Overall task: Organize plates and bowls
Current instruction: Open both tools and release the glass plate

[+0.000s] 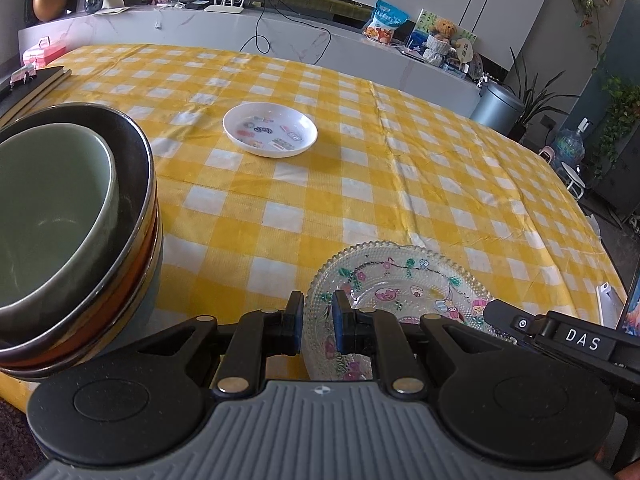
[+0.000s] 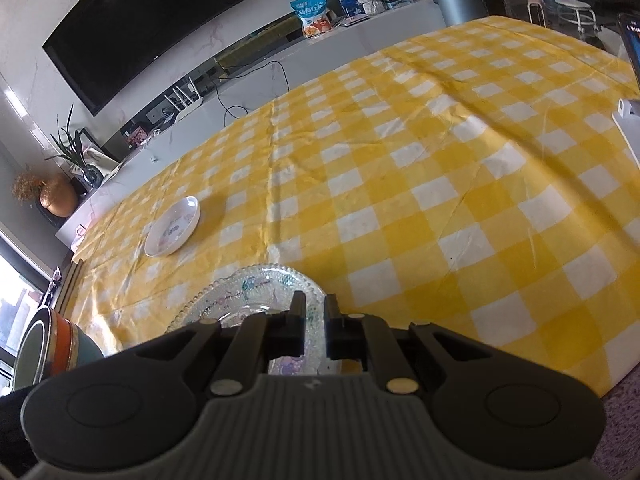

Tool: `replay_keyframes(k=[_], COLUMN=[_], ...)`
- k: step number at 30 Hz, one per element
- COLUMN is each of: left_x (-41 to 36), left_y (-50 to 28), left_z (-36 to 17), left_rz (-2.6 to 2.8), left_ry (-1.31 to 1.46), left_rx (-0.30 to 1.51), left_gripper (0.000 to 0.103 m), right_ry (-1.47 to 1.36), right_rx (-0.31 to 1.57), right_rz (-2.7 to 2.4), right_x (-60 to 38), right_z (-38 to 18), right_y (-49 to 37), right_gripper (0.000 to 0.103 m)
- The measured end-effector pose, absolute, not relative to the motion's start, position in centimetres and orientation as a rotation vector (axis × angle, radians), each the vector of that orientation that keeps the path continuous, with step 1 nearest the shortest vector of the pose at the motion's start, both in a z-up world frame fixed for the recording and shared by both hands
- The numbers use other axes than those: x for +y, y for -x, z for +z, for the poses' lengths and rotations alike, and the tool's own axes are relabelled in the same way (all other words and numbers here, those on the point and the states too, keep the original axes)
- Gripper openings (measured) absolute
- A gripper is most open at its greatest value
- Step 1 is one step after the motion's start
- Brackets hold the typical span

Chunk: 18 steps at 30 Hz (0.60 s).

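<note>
Two plates and one stack of bowls on a yellow-checked counter.

A white sticker-printed plate (image 1: 270, 129) lies mid-counter; a green bowl (image 1: 52, 216) nests in a steel-rimmed bowl stack (image 1: 136, 240) at the left edge. The counter (image 1: 440, 168) stands before a marble ledge with a router, a television above. The left gripper (image 1: 317, 322) pinches the near rim of the beaded glass plate (image 1: 400, 280); the right gripper (image 2: 316, 326), nearly closed, clamps its opposite rim.
</note>
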<state>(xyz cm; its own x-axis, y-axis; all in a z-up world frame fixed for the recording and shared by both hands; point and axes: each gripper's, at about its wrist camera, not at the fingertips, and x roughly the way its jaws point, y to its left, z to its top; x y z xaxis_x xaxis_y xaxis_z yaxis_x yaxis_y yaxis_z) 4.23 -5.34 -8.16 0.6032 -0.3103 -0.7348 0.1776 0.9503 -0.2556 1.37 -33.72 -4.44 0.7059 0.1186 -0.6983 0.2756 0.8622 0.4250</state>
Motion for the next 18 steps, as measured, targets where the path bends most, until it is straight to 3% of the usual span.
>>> replay_keyframes(k=[18], left_x=[-6.6], left_y=[-3.4], left_z=[-8.1], left_rz=[-0.293], left_ry=[0.027], left_rx=[0.832], left_gripper=[0.016], right_ry=[-0.288], right_rx=[0.765], right_rz=[-0.125], right_x=[-31.3], right_z=[-4.4], right_y=[-1.0], right_gripper=[0.006])
